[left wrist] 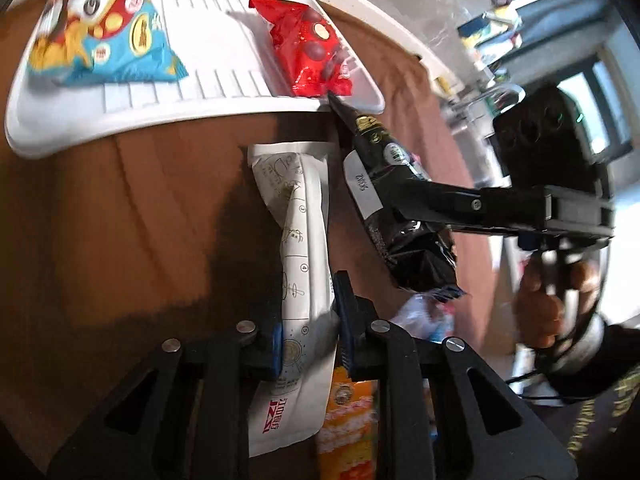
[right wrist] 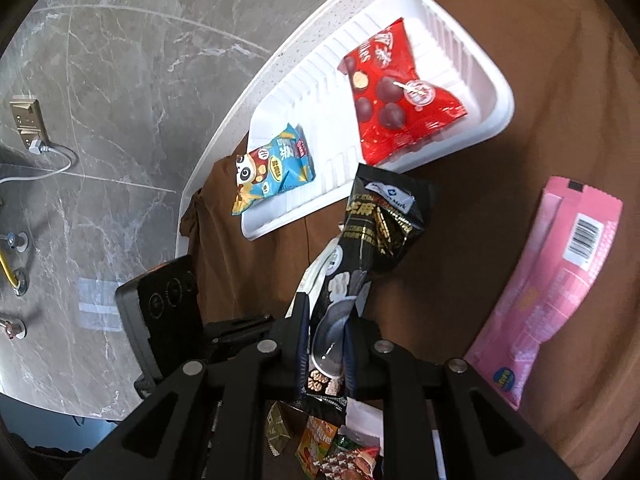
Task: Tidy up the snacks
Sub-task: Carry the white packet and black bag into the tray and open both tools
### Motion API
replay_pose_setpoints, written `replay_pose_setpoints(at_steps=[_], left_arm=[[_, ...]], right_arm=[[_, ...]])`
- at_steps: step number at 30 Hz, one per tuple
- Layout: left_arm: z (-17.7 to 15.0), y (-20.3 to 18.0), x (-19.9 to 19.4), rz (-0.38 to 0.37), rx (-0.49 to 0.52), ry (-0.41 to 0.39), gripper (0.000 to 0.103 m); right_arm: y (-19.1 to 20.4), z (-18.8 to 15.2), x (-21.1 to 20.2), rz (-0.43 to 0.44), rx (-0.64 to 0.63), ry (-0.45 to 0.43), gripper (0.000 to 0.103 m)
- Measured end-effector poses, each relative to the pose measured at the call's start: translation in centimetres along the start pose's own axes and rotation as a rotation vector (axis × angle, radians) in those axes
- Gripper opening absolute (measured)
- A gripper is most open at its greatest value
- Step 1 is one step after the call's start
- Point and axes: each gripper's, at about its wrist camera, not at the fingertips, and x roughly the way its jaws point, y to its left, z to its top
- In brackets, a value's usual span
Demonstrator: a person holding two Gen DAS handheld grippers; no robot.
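Observation:
A white ribbed tray (left wrist: 224, 92) (right wrist: 492, 120) lies on the brown cloth and holds a blue panda snack bag (left wrist: 104, 40) (right wrist: 276, 168) and a red chocolate-ball bag (left wrist: 312, 48) (right wrist: 396, 96). My left gripper (left wrist: 306, 340) is shut on a long white sachet (left wrist: 296, 216), held above the cloth just short of the tray. My right gripper (right wrist: 326, 356) is shut on a black nut packet (right wrist: 372, 240), also seen in the left wrist view (left wrist: 384, 184), held in the air near the tray's near edge.
A pink packet (right wrist: 552, 280) lies on the brown cloth (right wrist: 460, 240) right of the tray. Several loose snacks (right wrist: 332, 440) lie below my grippers, among them an orange packet (left wrist: 348, 420). The round table's pale edge (right wrist: 248, 92) borders a grey marble floor (right wrist: 120, 80).

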Motion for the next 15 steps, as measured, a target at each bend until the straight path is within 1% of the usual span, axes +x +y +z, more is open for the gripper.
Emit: replay_pose_setpoints(at_steps=[5,11,15], left_arm=[[-0.1,0.5,-1.2,-0.112,-0.072,-0.051,0.018],[0.2,1.0,-3.2,-0.160,-0.130,-0.109,0.018],[0.6,1.1,-5.3,-0.176,-0.127,-0.147,0.018]], right_arm=[[0.0,-0.1,-0.9,0.024,0.011,-0.006,0.019],[0.9,0.2,-1.0,0.080,0.003,0.007,0.019],[1.3,0.6,-0.6,0.126,0.008,0.015,0.018]])
